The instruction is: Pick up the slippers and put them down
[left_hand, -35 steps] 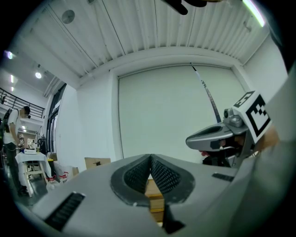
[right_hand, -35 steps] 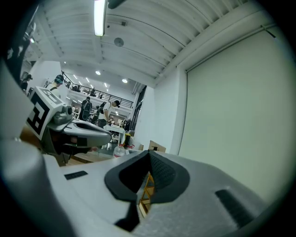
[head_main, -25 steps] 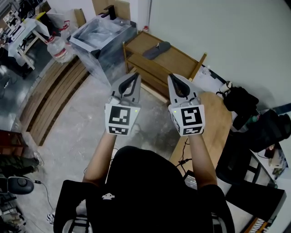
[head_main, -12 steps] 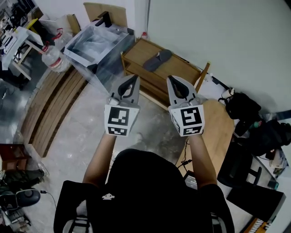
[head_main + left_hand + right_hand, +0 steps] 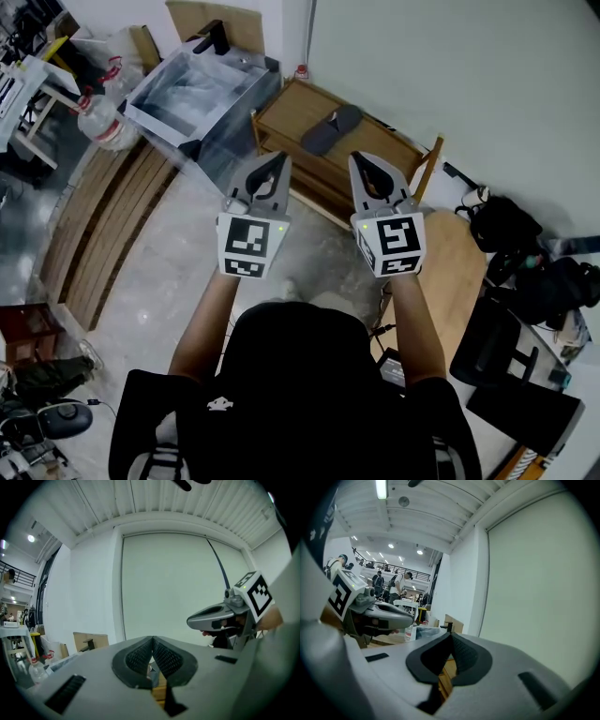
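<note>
Head view – left claw (image 5: 277, 159) & right claw (image 5: 359, 159) both closed, empty – slipper (image 5: 331, 129) atop wooden rack (image 5: 281, 108)

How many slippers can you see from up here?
1: a dark slipper lies on top of the wooden rack by the wall. A second may be hidden on a lower shelf.

Left tool (image 5: 277, 161) and right tool (image 5: 360, 161) cover parts of the wooden rack's (image 5: 286, 103) front, and the slipper (image 5: 331, 129) up top's too small for detail.
</note>
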Available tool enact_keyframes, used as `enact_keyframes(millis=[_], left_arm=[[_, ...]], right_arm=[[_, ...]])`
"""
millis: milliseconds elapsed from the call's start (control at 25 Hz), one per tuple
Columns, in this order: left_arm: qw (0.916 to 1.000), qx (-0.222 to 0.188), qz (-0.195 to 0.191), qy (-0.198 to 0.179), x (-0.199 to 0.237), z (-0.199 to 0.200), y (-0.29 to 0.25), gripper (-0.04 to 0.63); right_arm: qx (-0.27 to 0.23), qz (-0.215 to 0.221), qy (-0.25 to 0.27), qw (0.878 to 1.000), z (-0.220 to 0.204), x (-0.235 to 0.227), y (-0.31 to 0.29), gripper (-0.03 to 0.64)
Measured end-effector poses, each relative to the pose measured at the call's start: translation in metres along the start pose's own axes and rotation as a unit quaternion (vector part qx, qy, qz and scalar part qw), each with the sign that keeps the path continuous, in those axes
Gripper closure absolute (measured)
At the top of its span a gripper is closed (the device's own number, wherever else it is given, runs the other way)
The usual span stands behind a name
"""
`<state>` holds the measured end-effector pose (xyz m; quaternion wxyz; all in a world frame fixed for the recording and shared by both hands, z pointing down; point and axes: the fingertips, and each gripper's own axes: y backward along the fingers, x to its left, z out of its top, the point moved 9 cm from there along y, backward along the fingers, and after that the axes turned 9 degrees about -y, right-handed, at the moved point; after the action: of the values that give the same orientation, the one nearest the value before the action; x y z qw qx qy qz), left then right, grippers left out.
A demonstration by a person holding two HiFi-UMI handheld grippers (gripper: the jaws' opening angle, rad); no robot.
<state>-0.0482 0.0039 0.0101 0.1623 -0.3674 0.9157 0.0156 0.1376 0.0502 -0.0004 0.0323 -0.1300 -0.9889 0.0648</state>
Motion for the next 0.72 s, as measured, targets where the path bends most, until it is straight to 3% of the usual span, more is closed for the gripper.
enact_keyframes(millis=[720], left_arm=[[0.9994, 0.021, -0.011, 0.024, 0.003, -0.025, -0.06, 0.591]], right_arm=[[0.033, 0.026, 0.004, 0.999, -0.019, -0.04, -0.058, 0.627]])
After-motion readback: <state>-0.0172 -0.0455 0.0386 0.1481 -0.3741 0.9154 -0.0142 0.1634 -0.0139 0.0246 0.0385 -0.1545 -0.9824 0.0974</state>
